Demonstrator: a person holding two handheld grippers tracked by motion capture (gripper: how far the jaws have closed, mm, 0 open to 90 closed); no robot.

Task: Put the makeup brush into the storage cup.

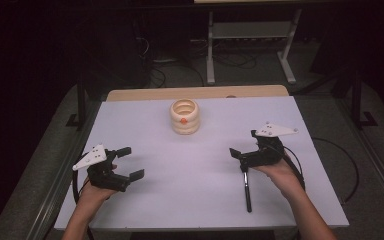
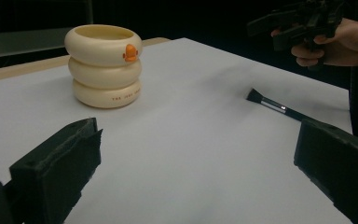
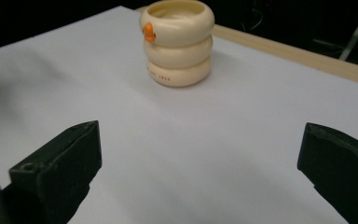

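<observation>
Left black two-jaw gripper (image 1: pixel 130 162) low at the frame's left, jaws spread wide, gripping nothing; right black two-jaw gripper (image 1: pixel 244 145) at right, likewise agape and empty. Slim black makeup brush (image 1: pixel 247 189) flat on the matte white table (image 1: pixel 200 165), just under the right hand. Cream ribbed three-ring cup (image 1: pixel 184 116) with orange duck knob, upper centre, inside not visible.

The ribbed holder (image 1: pixel 185 116) is cream with a small orange duck mark and tiny reddish lettering near its base. The makeup brush (image 1: pixel 246 186) is black with a silver band. The desk (image 1: pixel 190 190) is white, its far edge pale wood. Both grippers' jaws are black.
</observation>
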